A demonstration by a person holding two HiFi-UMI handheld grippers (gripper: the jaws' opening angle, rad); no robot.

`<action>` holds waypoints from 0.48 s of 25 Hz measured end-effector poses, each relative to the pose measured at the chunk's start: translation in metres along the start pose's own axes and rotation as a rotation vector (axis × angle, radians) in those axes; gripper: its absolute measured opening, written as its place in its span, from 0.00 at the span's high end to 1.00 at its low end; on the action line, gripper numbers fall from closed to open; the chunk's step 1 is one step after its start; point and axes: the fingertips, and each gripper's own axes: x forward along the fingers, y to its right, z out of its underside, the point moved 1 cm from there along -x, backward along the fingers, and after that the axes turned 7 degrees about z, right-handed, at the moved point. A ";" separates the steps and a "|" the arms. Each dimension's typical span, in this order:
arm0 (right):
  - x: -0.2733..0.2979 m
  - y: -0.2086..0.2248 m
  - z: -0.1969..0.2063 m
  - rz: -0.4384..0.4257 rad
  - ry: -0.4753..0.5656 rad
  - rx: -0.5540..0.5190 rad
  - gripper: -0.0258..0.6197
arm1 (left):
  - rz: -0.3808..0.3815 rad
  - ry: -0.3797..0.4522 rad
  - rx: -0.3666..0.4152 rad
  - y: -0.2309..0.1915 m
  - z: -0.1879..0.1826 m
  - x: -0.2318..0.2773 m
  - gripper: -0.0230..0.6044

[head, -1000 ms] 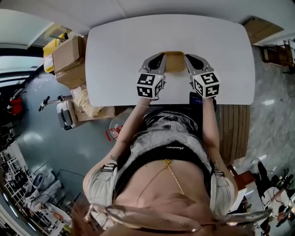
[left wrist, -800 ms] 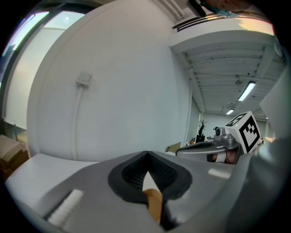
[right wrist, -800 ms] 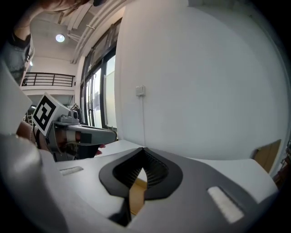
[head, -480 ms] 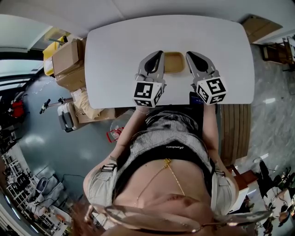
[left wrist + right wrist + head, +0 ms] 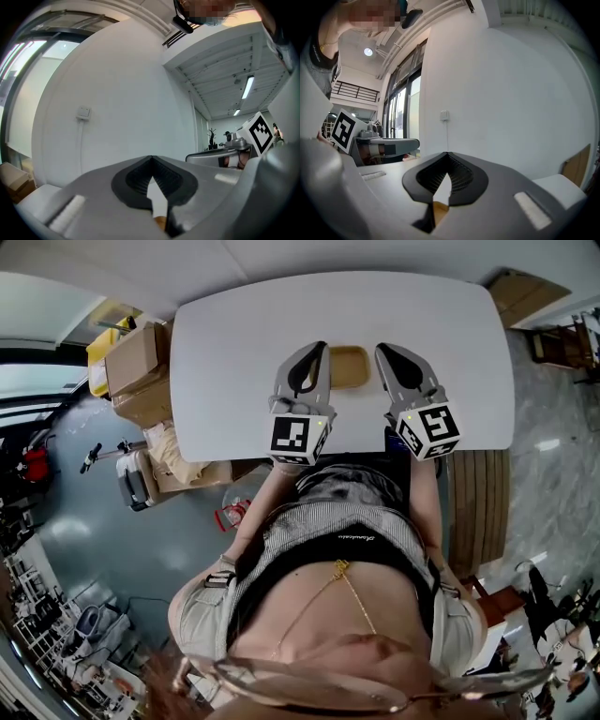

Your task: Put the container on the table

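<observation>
A shallow tan container (image 5: 349, 367) lies on the white table (image 5: 234, 343), near its front middle. My left gripper (image 5: 317, 348) hangs along its left side and my right gripper (image 5: 384, 351) along its right side, both held level above the tabletop. In the left gripper view the jaws (image 5: 150, 159) meet at the tips, and only a tan sliver of the container (image 5: 160, 223) shows through the slit below. The right gripper view shows the same: jaws (image 5: 447, 154) shut, with a tan sliver (image 5: 439, 212) low in the slit. Neither gripper holds anything.
Cardboard boxes (image 5: 139, 352) are stacked off the table's left end. A slatted wooden bench (image 5: 478, 512) stands at the right. A dark object (image 5: 398, 442) sits at the table's front edge under the right gripper. A white wall with a switch (image 5: 84, 112) lies ahead.
Both grippers have risen towards the camera and tipped from nose-down to level. The container has stayed where it was on the table.
</observation>
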 end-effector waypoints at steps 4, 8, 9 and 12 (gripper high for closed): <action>-0.004 0.000 -0.009 0.000 0.027 0.000 0.92 | 0.002 0.004 -0.025 0.003 -0.002 0.001 0.96; -0.009 0.002 -0.012 0.010 0.024 -0.006 0.92 | 0.004 0.003 -0.030 0.008 -0.002 0.002 0.96; -0.009 0.003 -0.012 0.011 0.022 -0.008 0.92 | 0.005 0.004 -0.032 0.009 -0.002 0.002 0.96; -0.011 0.001 -0.014 0.007 0.026 -0.014 0.92 | 0.006 0.006 -0.036 0.011 -0.001 0.002 0.96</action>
